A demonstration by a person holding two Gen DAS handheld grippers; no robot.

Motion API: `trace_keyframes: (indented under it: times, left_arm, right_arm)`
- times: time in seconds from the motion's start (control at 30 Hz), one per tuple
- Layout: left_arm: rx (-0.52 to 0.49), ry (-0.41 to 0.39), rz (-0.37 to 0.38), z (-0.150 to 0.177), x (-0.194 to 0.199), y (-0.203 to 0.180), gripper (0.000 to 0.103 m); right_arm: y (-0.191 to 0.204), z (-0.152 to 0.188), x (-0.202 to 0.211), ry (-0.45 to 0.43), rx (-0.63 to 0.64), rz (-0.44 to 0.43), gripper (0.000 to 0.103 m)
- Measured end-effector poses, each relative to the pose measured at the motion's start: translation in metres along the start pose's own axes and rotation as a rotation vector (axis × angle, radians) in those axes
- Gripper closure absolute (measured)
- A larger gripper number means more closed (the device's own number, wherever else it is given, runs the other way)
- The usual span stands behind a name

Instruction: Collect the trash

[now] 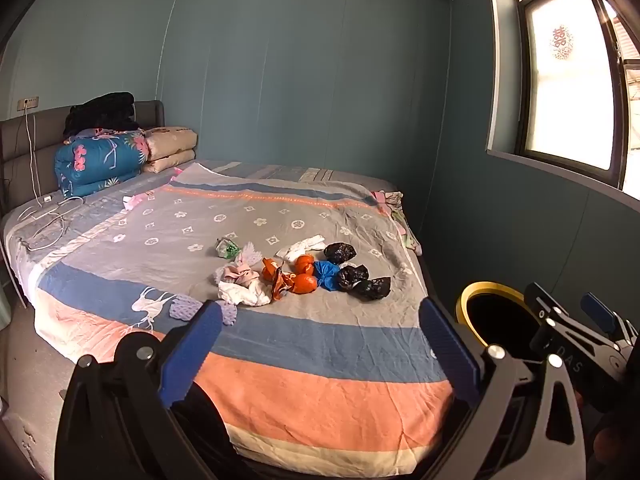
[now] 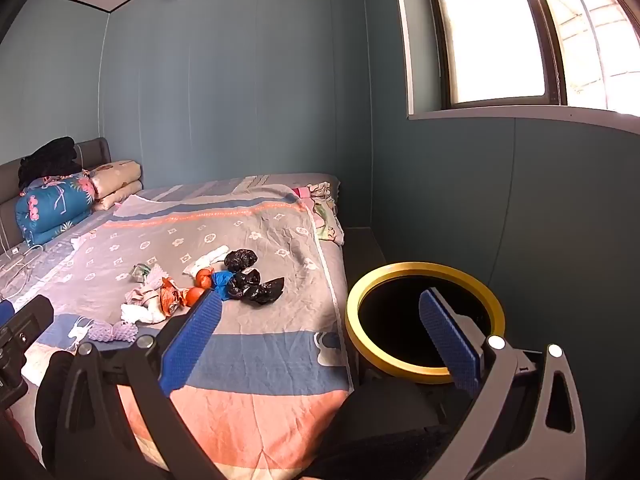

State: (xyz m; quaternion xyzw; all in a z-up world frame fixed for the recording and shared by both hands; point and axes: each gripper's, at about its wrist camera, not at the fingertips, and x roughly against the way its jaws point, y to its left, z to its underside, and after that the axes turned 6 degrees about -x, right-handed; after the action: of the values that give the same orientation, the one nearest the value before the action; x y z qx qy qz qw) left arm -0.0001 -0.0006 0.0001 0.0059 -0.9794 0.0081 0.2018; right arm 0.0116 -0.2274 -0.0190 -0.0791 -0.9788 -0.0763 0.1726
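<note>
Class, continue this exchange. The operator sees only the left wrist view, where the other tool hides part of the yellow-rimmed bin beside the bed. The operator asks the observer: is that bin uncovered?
Observer: Yes. The right wrist view shows the bin with its whole yellow rim, a full ring with no lid and a dark inside.
Operator: Are the right tongs holding anything?
Observer: No. The right tongs stand open, with nothing between the blue pads.
Operator: Where do they point?
Observer: One pad lies over the bin's mouth, the other over the bed.
</note>
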Motion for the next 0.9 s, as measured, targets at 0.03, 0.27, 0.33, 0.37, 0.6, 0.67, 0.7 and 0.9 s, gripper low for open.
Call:
trace_keyframes:
  times: [0.03, 0.27, 0.33, 0.37, 0.6, 0.67, 0.7, 0.9]
  left_arm:
    - [-0.003, 0.000, -0.001, 0.0000, -0.0001, -0.0002, 0.008]
    - [0.007, 0.007, -0.005, 0.0005, -0.0038, -0.0001, 0.008]
    - [0.002, -0.002, -0.001, 0.0010, -0.0005, -0.0004, 0.008]
    - [0.002, -0.002, -0.001, 0.0013, -0.0004, -0.0005, 0.008]
    - [0.006, 0.003, 0.001, 0.0015, -0.0012, 0.0001, 0.008]
    - [0.003, 0.002, -0.001, 0.0049, -0.0035, 0.0017, 0.008]
    - [0.003, 0.002, -0.001, 0.0054, -0.0036, 0.0016, 0.008]
    - [0.004, 0.004, 0.000, 0.0038, -0.0035, 0.0019, 0.008]
  right_arm:
    - [-0.0004, 0.0000, 0.0002, -0.004, -0.003, -0.002, 0.008]
    - [0.0002, 0.0006, -0.0004, -0.011, -0.002, -0.002, 0.008]
    - [0.0021, 0.0012, -0.0017, -0.011, -0.001, -0.002, 0.008]
    - [0.0022, 0.0013, -0.0019, -0.011, -0.006, -0.003, 0.008]
    - [-0.0015, 0.0001, -0.0033, -0.005, -0.006, -0.004, 0.008]
    - [-0.0012, -0.0004, -0.0030, -0.005, -0.005, -0.003, 0.008]
    - [-0.0014, -0.0005, -0.0030, -0.004, -0.005, -0.004, 0.008]
    - [0.0003, 0.0019, -0.0039, -0.002, -0.004, -0.002, 0.008]
